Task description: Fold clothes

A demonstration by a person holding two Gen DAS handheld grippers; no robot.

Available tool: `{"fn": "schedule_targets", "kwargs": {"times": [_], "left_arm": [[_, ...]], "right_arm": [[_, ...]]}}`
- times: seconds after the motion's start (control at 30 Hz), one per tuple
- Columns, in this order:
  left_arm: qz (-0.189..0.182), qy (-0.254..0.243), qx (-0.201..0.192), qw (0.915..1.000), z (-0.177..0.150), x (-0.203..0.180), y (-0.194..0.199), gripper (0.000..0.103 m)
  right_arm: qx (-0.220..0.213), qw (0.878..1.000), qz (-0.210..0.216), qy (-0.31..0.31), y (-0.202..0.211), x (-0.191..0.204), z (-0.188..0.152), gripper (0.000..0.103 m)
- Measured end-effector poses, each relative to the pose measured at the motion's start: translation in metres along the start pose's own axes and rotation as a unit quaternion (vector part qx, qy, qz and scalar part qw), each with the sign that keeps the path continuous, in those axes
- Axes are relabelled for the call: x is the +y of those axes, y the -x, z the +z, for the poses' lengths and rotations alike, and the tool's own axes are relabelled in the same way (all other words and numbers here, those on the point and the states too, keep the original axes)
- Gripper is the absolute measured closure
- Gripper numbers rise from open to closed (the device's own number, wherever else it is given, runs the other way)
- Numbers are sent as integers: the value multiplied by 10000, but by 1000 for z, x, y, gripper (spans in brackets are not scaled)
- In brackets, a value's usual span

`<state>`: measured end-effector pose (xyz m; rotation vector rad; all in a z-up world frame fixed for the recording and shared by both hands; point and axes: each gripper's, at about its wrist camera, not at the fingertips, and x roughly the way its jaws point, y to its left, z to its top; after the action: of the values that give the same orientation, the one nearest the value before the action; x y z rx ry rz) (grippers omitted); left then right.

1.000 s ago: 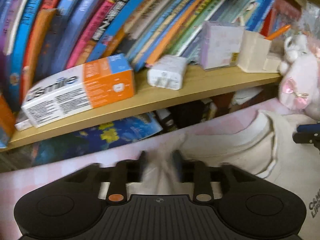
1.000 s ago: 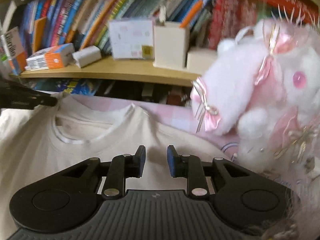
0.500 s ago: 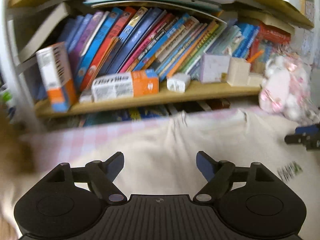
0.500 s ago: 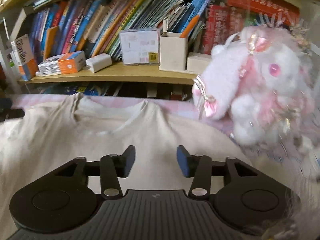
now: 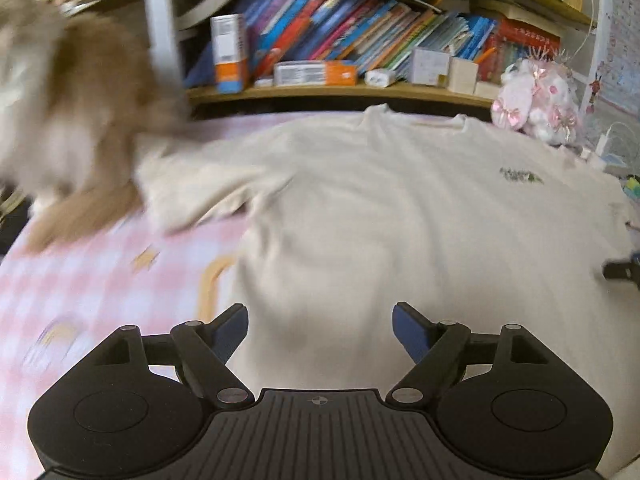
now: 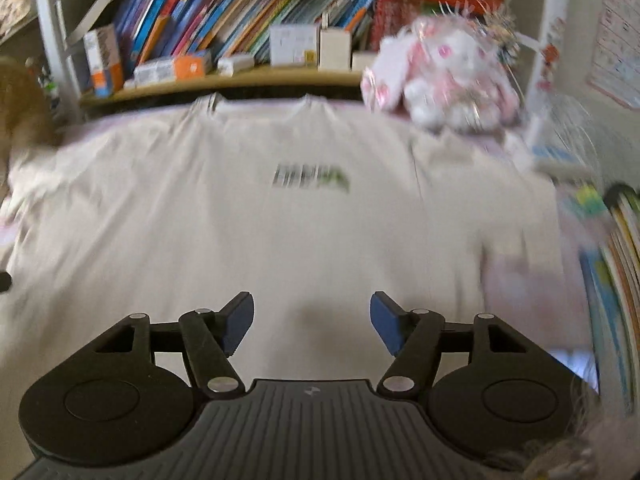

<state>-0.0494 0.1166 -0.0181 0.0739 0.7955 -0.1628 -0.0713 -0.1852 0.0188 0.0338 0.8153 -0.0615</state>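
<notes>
Both hand-held grippers agape — T-shirt (image 6: 280, 232) flat.

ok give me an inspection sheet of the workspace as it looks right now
surface: pink checked bedsheet, bare patch on the left of the left wrist view
job's things: cream t-shirt spread flat, front up, neckline toward the bookshelf, small chest print showing; not yet folded
clutter: pink plush toy by the shirt's far right corner; blurred brown furry shape at far left, cannot tell what it is
grippers: left gripper open, above the shirt's lower part, holding nothing; right gripper open, fingers empty
cables: white charger and cable at the right edge
surroundings: bookshelf with leaning books and small boxes
</notes>
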Motion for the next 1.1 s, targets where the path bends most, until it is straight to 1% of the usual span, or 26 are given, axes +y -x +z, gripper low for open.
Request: {"fn": "schedule_targets", "kwargs": {"times": [0.13,0.2,0.27,0.33,0.37,0.4,0.43,0.47,0.5,0.53,0.57,0.6,0.63,0.73,0.83,0.97,1.1], "left_arm": [[180,139,22,9997,-30,18,27,21],[182,277,54,9994,-39,28,32,21],[185,415,85,9989,-47,38,37,23],[187,552,117,9982,-55,48,41,24],[176,608,136,9979,-59,51,42,26],[140,636,169,9977,-62,52,42,35],[97,652,216,9976,-65,53,40,41],[54,668,264,9974,-68,53,39,49],[20,672,287,9973,-70,54,39,56],[2,656,271,9975,-71,54,40,59],[-16,641,254,9976,-73,55,41,74],[-35,625,238,9978,-74,56,42,99],[-53,609,222,9979,-76,56,43,102],[-108,562,173,9982,-80,58,46,102],[-125,643,135,9978,-86,62,52,102],[-115,559,159,9982,-89,60,56,102],[-127,609,158,9979,-91,62,59,101]], "right_arm": [[172,9991,-294,-246,27,15,-51,37],[199,9977,-445,-462,39,17,-70,37],[215,9962,-561,-634,49,17,-85,38],[215,9952,-628,-718,57,18,-95,42],[211,9949,-652,-740,61,18,-99,43],[207,9947,-671,-755,63,18,-101,46],[205,9945,-688,-769,65,19,-103,49],[203,9942,-707,-780,67,19,-105,51],[202,9941,-731,-780,68,20,-106,52],[198,9940,-744,-775,69,21,-108,52],[194,9940,-755,-773,70,21,-109,52],[188,9939,-761,-779,71,21,-109,52],[181,9938,-767,-785,72,21,-110,52],[157,9938,-776,-786,74,22,-113,53],[131,9941,-743,-779,75,23,-115,53],[82,9949,-695,-731,76,23,-117,53],[127,9956,-626,-687,79,22,-118,53]]}}
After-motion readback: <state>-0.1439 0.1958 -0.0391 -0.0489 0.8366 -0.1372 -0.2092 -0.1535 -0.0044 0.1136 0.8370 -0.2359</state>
